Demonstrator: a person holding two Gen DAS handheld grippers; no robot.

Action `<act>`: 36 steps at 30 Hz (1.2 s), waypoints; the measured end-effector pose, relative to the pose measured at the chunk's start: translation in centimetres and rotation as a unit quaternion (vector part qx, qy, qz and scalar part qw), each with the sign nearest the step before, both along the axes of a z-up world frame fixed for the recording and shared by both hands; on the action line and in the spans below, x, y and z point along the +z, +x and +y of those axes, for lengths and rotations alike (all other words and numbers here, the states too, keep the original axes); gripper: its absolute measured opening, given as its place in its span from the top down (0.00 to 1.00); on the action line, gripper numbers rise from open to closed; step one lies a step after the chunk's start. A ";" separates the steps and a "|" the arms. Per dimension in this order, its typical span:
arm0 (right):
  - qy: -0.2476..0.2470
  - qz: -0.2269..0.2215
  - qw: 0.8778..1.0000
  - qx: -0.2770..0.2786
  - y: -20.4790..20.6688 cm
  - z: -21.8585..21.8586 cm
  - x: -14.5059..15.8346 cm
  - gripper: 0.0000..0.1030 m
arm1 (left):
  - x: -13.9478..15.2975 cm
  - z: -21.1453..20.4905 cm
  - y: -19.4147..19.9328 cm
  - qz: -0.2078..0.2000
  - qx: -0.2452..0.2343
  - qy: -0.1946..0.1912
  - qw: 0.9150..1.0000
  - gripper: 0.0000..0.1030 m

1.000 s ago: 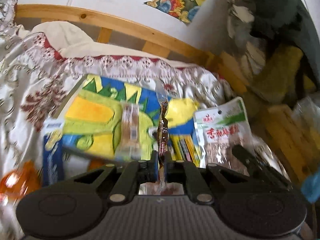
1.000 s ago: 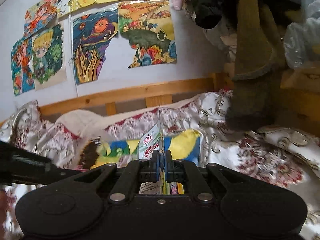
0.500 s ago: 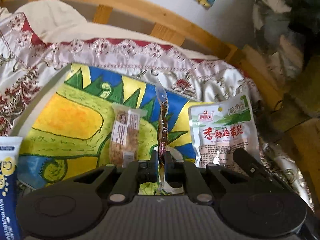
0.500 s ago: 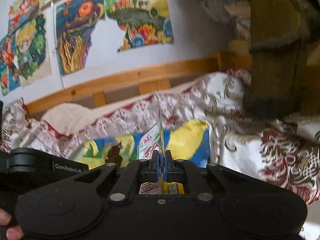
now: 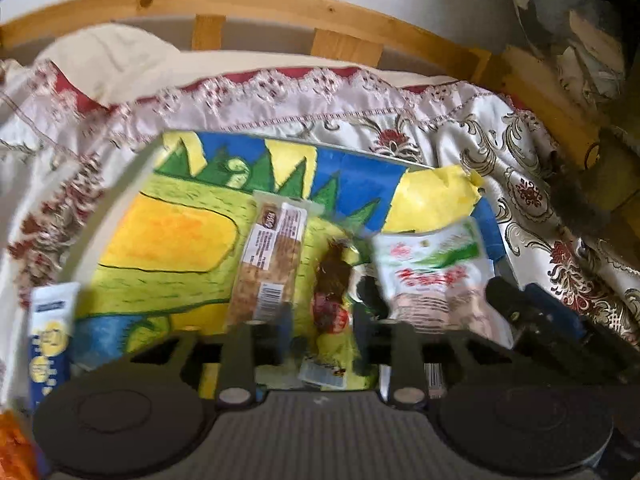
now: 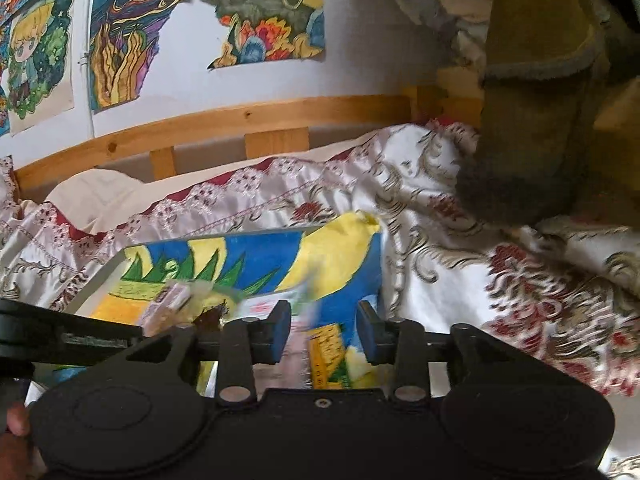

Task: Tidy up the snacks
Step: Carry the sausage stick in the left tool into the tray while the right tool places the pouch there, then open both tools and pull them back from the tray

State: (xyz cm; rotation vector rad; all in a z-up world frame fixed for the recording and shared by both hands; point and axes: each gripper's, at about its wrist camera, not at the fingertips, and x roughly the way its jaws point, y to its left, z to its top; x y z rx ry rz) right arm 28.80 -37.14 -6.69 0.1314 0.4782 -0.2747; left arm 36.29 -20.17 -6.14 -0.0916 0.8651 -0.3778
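My left gripper (image 5: 322, 322) is open over a colourful painted board (image 5: 172, 236). A clear packet with dark brown snack (image 5: 334, 280) lies on the board between its jaws, blurred. A brown cereal bar (image 5: 272, 264) lies left of it, and a white and green snack pouch (image 5: 436, 272) lies right of it. My right gripper (image 6: 322, 330) is open above the same board (image 6: 260, 258); the white and green pouch (image 6: 276, 308) lies blurred below its left finger. The cereal bar (image 6: 168, 304) shows further left.
A blue and white tube (image 5: 50, 336) lies at the board's left edge. An orange item (image 5: 14, 444) is at the bottom left. A patterned satin cloth (image 5: 520, 184) covers the bed. A wooden bed rail (image 5: 256, 4) runs behind. Dark hanging clothes (image 6: 536, 92) are at right.
Both grippers have opened. The dark snack packet has dropped from the left gripper onto the board, and the white and green pouch has dropped from the right gripper.
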 end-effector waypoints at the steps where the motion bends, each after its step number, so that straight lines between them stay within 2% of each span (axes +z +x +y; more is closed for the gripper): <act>1: -0.001 -0.003 1.000 -0.003 -0.3 0.0 0.3 0.57 | 0.5 0.3 -0.5 -0.006 0.004 -0.002 1.000 0.48; 5: 0.007 -0.019 1.000 -0.012 -3.0 0.0 1.8 0.40 | 2.3 2.8 -2.9 -0.028 0.014 -0.040 0.999 0.29; 7: 0.007 -0.026 1.000 -0.009 -4.7 0.2 2.7 0.35 | 3.1 4.3 -4.5 -0.042 0.023 -0.048 0.998 0.25; 9: 0.001 -0.037 0.999 -0.001 -6.6 0.6 3.8 0.31 | 4.0 5.7 -6.1 -0.060 0.028 -0.050 0.997 0.20; 14: 0.014 -0.083 0.996 0.004 -12.5 1.8 6.1 0.05 | 5.9 8.9 -10.6 -0.104 0.044 -0.035 0.993 0.01; 15: 0.017 -0.092 0.996 0.004 -13.7 2.2 6.5 0.03 | 6.2 9.6 -11.6 -0.115 0.046 -0.032 0.992 0.00; 18: 0.021 -0.102 0.995 -0.006 -16.8 3.5 7.2 0.01 | 7.0 11.4 -14.6 -0.142 0.050 -0.021 0.988 0.00; 24: 0.039 -0.125 0.991 -0.007 -22.6 5.7 8.0 0.01 | 8.5 14.4 -19.7 -0.164 0.079 -0.013 0.983 0.00; 27: 0.048 -0.124 0.991 -0.006 -24.6 6.6 8.1 0.01 | 9.0 15.4 -22.2 -0.174 0.088 0.007 0.981 0.00; 31: 0.058 -0.105 0.992 0.027 -26.4 8.1 8.0 0.01 | 9.1 16.6 -24.4 -0.131 0.080 0.028 0.988 0.00; 36: 0.072 -0.093 0.991 0.058 -28.4 9.8 7.8 0.01 | 9.4 19.0 -26.6 -0.100 0.112 0.028 0.988 0.00</act>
